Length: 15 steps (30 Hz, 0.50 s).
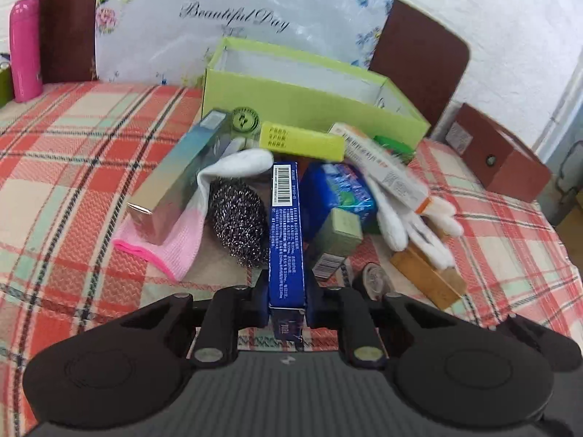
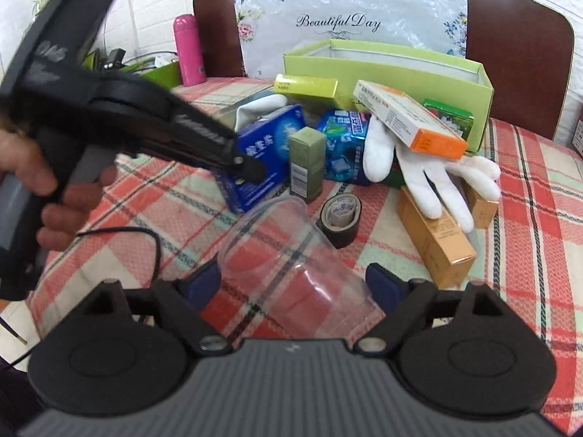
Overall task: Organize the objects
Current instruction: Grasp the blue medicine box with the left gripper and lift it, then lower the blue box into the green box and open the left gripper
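Clamping the blue box (image 1: 286,233) edge-on, our left claw (image 1: 286,306) holds it over the clutter before the green box (image 1: 309,98). Our right claw (image 2: 295,287) stands wide around a clear cup (image 2: 291,262), pads off it, above the plaid table (image 2: 528,255).

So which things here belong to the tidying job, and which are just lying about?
In the job:
left gripper, shut on blue box
right gripper around clear plastic cup
green box, open

Lying about:
pink flask
brown chair
checked tablecloth
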Each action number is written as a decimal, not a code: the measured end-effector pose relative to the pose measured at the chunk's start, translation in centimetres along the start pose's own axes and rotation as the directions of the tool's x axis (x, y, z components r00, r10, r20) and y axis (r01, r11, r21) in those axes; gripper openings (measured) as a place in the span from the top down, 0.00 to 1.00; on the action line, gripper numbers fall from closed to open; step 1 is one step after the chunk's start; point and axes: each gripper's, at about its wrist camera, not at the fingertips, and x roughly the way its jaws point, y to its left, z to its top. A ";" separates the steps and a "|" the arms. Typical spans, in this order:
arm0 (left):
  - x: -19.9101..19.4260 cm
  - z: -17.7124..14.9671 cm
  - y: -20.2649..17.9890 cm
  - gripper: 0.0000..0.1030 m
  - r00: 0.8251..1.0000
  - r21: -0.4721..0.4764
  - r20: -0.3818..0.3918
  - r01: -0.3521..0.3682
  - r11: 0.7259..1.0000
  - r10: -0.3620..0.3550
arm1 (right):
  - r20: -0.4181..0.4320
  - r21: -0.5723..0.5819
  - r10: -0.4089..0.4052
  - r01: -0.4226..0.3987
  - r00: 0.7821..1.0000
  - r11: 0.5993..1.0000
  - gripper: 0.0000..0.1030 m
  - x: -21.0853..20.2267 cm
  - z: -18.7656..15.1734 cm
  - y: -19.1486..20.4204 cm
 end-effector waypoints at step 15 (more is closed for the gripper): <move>-3.4 11.6 -0.3 0.83 0.954 0.043 0.298 0.015 0.999 -0.028 | 0.319 0.124 -0.068 0.030 0.945 0.992 0.15 -2.6 12.0 -6.1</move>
